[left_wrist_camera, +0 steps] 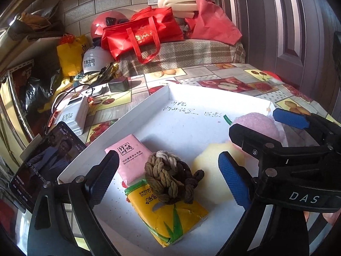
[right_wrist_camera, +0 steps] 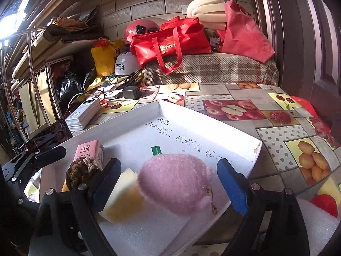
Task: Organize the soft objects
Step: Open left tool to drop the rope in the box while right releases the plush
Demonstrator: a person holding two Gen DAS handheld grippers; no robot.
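Fruit-patterned oilcloth covers the tabletop (right_wrist_camera: 245,98), and on it sits a white tray (left_wrist_camera: 162,93) holding the soft things. A pink plush (right_wrist_camera: 177,183) lies near the tray's right edge, touching a yellow sponge (right_wrist_camera: 121,200); it looks light and squashy, best pinched across its middle. Between the spread right tongs (right_wrist_camera: 170,189) it lies unpressed. Beside it, a knotted rope (left_wrist_camera: 168,179) rests on tissue packs (left_wrist_camera: 170,217), the left tongs (left_wrist_camera: 168,179) spread around it.
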